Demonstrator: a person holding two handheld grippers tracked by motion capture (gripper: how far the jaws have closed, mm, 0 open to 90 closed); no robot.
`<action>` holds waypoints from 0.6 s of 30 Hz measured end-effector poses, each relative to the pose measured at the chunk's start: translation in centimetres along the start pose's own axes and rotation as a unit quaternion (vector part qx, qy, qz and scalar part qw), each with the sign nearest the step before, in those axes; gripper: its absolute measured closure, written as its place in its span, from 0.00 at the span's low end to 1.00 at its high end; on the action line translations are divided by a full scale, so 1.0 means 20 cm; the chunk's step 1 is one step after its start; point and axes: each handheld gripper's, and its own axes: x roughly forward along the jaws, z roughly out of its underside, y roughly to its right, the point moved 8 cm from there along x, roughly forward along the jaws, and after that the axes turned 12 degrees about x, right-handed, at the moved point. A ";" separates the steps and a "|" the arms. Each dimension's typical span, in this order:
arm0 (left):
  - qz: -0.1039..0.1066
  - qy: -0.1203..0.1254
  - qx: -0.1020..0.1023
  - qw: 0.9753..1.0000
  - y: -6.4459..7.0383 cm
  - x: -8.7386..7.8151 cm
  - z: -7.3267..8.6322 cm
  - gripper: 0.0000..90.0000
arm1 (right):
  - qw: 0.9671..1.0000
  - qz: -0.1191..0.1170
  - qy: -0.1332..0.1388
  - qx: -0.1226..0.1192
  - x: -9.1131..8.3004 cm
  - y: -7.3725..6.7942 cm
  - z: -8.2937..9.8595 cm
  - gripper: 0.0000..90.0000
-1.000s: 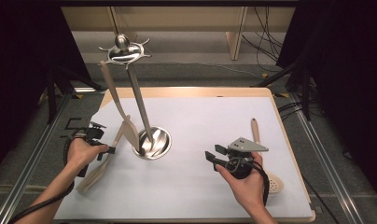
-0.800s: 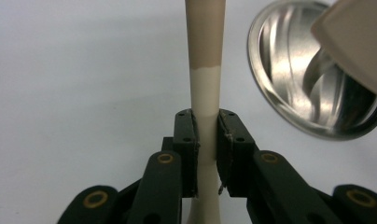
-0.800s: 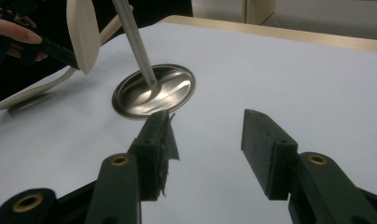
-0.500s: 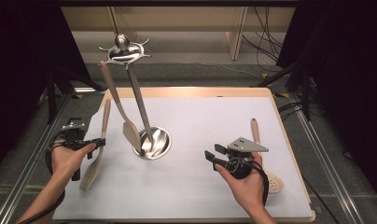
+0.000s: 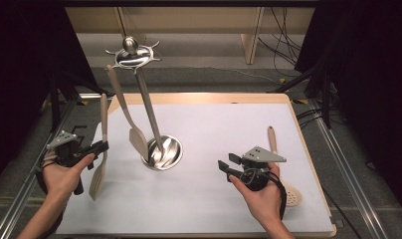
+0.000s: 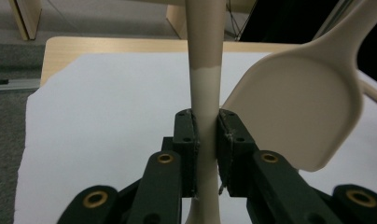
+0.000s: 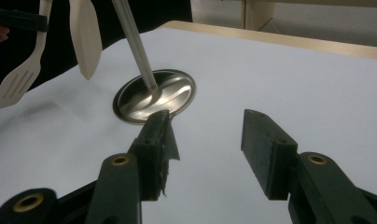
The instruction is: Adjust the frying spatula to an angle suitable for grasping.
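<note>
Two tongs: left tongs (image 6: 206,154) clenched on cream slotted plastic spatula (image 5: 100,164), lifted beside steel utensil stand (image 5: 139,74) — right tongs (image 7: 205,154) released. Risk: thin handle pivots, blade strikes stand.

Setting: a lab or test bench arranged for recording, not a home kitchen. The wooden tabletop (image 5: 308,149) carries a plain white sheet (image 5: 219,149) as work surface. Black drapes (image 5: 368,74) enclose the left and right sides. Metal rails (image 5: 338,154) run along both flanks of the tabletop. Loose cables (image 5: 283,30) lie on the grey carpeted floor (image 5: 209,79) beyond the far edge, near pale wooden furniture legs (image 5: 252,35).
</note>
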 end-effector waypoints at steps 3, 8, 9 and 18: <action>-0.002 0.009 0.010 1.000 0.02 -0.03 -0.01 0.87 | 1.000 -0.003 0.001 0.011 -0.01 -0.02 -0.01 0.59; 0.002 0.040 0.022 0.999 0.08 -0.10 -0.06 0.87 | 1.000 -0.013 0.011 -0.012 -0.01 -0.06 -0.04 0.59; 0.006 0.047 0.024 0.999 0.10 -0.12 -0.06 0.87 | 1.000 -0.012 0.012 -0.008 -0.02 -0.06 -0.04 0.59; 0.021 0.074 0.049 0.996 0.22 -0.24 -0.09 0.87 | 1.000 -0.019 0.014 -0.013 -0.04 -0.10 -0.06 0.59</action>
